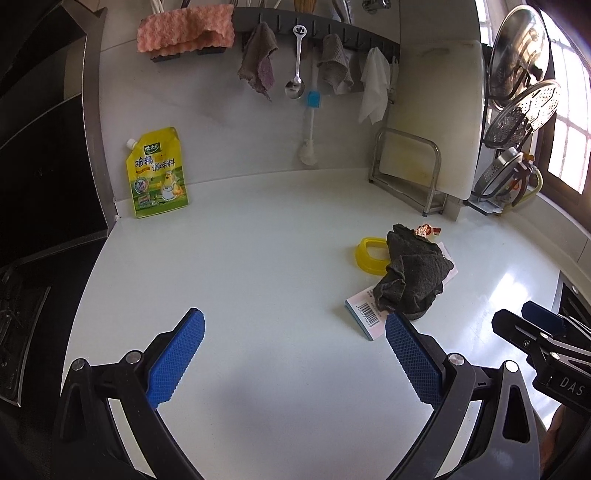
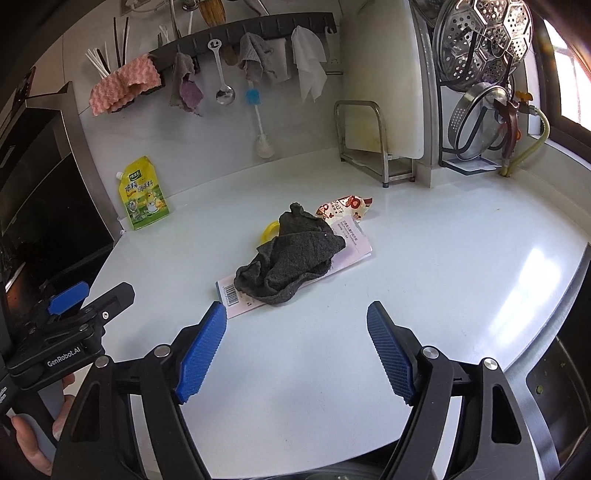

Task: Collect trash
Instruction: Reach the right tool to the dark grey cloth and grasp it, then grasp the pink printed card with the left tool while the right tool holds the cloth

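You're in a home kitchen — white countertop (image 1: 258, 258), dark wall rail of hanging utensils (image 1: 332, 33), upright white cutting board (image 1: 439, 110), steel steamer rack (image 2: 484, 44).

The left gripper (image 1: 295, 354) hangs over the glossy white worktop (image 1: 258, 258), its blue ribbed pads spread wide with nothing between them. Ahead to the right, a crumpled dark grey cloth (image 1: 412, 275) lies on a barcoded white card (image 1: 367, 319), touching a yellow plastic ring (image 1: 369, 256). A yellow spouted seasoning pouch (image 1: 157, 173) leans against the back wall.
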{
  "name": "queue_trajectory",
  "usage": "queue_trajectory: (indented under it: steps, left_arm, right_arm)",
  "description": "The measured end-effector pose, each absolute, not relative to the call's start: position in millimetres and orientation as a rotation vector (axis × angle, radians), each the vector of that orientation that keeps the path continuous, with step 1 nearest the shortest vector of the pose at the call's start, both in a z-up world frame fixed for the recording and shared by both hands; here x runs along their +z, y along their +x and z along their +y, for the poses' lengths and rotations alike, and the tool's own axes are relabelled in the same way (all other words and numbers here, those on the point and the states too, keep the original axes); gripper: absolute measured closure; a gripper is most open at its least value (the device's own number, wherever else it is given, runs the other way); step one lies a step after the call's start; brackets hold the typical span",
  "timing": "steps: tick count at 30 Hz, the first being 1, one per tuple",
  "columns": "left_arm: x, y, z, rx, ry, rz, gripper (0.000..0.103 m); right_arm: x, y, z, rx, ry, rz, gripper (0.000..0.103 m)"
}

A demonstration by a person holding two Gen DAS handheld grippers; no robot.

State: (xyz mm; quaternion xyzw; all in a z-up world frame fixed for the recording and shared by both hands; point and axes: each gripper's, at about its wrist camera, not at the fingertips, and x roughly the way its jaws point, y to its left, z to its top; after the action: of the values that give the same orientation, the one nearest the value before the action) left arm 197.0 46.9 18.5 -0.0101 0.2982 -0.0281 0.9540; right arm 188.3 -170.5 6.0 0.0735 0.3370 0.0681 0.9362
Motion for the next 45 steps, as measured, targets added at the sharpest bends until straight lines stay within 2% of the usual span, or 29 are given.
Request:
queue_trajectory:
  steps: [28,35,37,38,39,42,45]
  left_arm:
    - [-1,238,55,-0.015,-0.028,0.639,0.007]
    - [-2,238,53,-0.03,-0.041,0.654,0.007]
    - [-2,238,52,-0.034,-0.043,0.66,0.007]
    - [-2,238,51,-0.037,-0.042,0.663,0.007]
    - [-1,238,50,-0.04,-0.041,0.664,0.007]
    - [2,237,46,-0.047,-0.035,0.659,0.006]
    - [5,238,40,-0.062,-0.034,0.659,0.006]
  right_arm:
    - [-36,306,-131,0.051,0.028,0.808,0.029]
    - [-37,307,-123,0.072,0.008,0.803,0.056]
    - [-34,305,-125,0.087,0.015,0.798,0.07]
    - [-32,303,-127,0.091,0.019,0.794,0.073]
    - [-31,302,-129,0.097,0.025,0.791,0.079]
    - [-25,298,-139,0.124,0.065,0.784,0.088]
    - [-16,291,-151,0.155,0.119,0.763,0.09]
